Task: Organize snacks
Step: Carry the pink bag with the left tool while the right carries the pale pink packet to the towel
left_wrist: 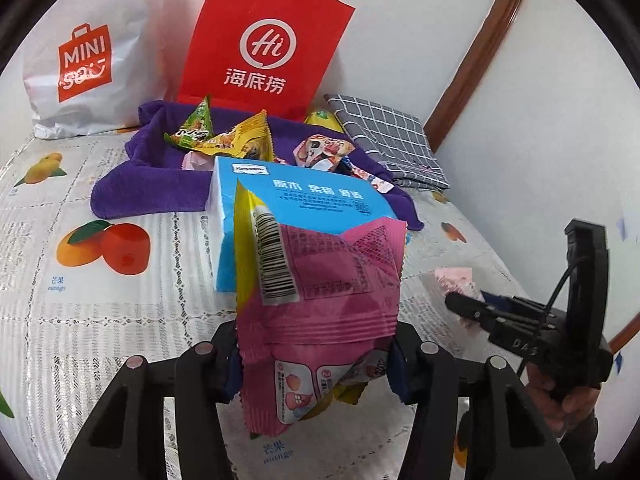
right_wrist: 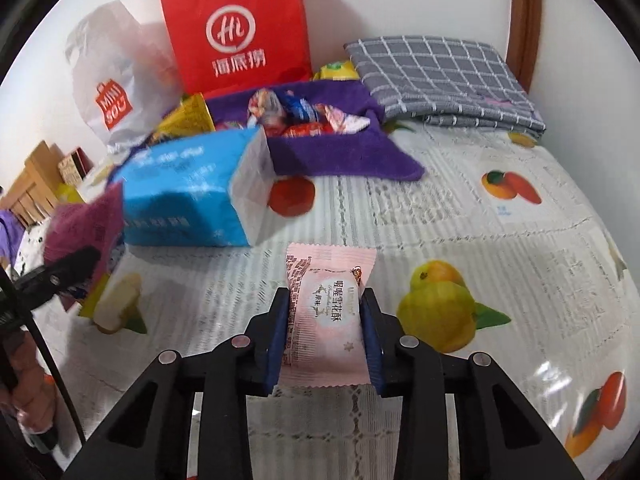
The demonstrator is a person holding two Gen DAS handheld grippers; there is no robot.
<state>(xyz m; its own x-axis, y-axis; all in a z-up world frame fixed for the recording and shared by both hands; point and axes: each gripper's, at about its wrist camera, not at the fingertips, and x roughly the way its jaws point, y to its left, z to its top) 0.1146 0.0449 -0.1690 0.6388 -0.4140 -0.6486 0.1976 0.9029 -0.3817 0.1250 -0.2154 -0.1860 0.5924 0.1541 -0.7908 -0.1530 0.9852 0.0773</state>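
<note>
— What is seen at the back wall?
— A red bag and a white bag are stood upright there, side by side.
— And on the fruit-print cloth?
— A grey checked cloth is laid folded at the right corner.

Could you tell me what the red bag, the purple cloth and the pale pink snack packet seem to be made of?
Red bag: matte paper, judging by crisp folds and white twisted-cord handles.
Purple cloth: soft terry or microfibre, with a fuzzy nap.
Pale pink snack packet: thin plastic film, likely, with crimped serrated ends and a slight sheen.
</note>
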